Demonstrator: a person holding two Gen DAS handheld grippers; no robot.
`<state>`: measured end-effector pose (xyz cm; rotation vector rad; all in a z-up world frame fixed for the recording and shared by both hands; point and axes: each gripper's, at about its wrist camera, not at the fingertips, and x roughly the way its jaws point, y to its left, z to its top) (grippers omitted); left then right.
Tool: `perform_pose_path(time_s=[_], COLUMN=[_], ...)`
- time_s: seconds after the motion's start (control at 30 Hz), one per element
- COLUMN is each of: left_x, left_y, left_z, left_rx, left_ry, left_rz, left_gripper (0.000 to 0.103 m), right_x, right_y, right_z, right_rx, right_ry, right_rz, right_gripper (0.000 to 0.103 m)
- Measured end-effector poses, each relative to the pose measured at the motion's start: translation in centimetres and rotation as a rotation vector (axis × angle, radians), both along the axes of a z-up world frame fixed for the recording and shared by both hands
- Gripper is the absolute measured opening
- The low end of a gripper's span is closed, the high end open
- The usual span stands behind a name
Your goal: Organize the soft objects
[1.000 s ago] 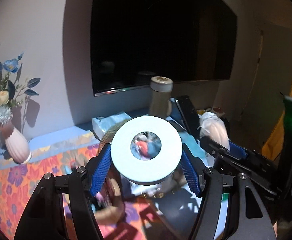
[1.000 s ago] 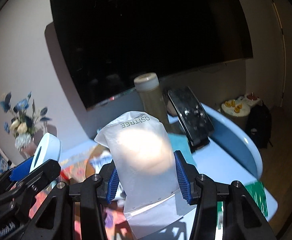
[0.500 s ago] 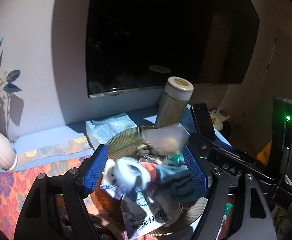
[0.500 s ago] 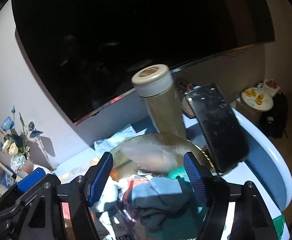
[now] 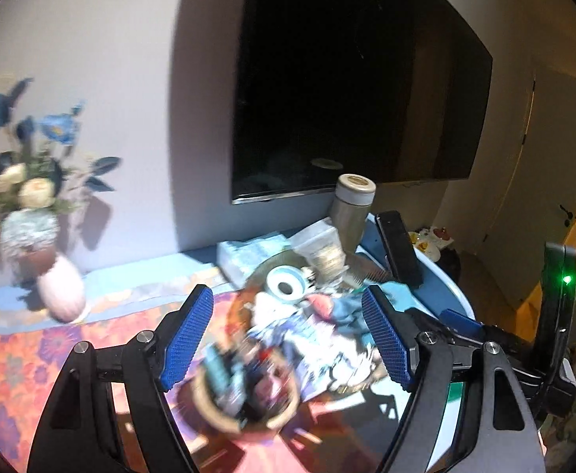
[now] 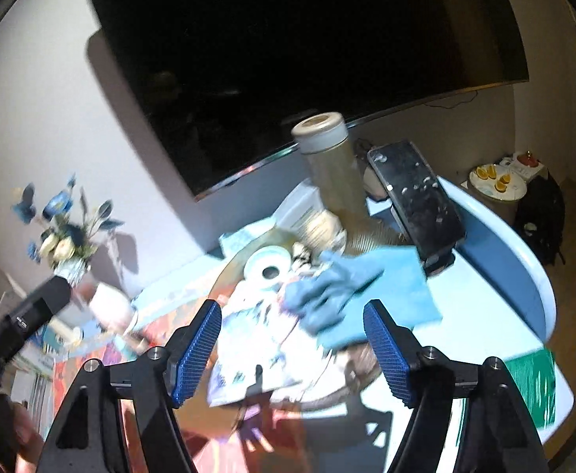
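Both grippers hover above a heap of soft things on a round ribbed gold plate, and both frames are blurred by motion.

The left gripper has its 2 blue-padded fingers spread wide with nothing between them. The right gripper is likewise spread apart and holds nothing.

On the plate, a white ring-shaped roll with a dark centre hole lies toward the back left of the heap. Just beside it, to the right, a clear plastic pouch with a pale round pad inside leans against a tall beige cylindrical bottle with a cream lid. A crumpled blue cloth glove lies on a flat teal cloth at the right side of the plate, and a white printed plastic wrapper sprawls across the front.

A black phone on a stand tilts up just right of the bottle. The counter is pale blue, with an orange floral cloth over its left part. A pink ribbed vase of blue and cream flowers stands far left, near the wall, and a large dark wall screen hangs behind. A small round wooden container holding blurred items sits below the left gripper.
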<state>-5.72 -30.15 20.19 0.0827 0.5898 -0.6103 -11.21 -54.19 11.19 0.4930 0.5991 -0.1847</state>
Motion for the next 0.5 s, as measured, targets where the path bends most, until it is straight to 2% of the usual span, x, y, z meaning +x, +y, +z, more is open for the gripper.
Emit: perform_pose_path(time_s=[0.07, 0.23, 0.37, 0.5], left_x=[-1.2, -3.2, -3.6, -4.0], left_y=[2.3, 9.3, 14.9, 20.7], left_z=[0.2, -0.2, -0.1, 1.5], left_rx=[0.006, 0.020, 0.042, 0.054], left_ry=[-0.021, -0.051, -0.060, -0.118], left_rz=[0.024, 0.129, 0.215, 0.323], left_gripper=[0.080, 0.081, 0.081, 0.081], right_x=[-1.1, -2.3, -2.0, -0.5], right_y=[1.9, 7.7, 14.1, 21.2], right_z=[-0.5, -2.8, -4.3, -4.2], right_rx=[-0.014, -0.041, -0.078, -0.136], right_ry=[0.010, 0.065, 0.105, 0.098], right_rz=[0.006, 0.086, 0.234, 0.381], right_gripper=[0.080, 0.080, 0.080, 0.080])
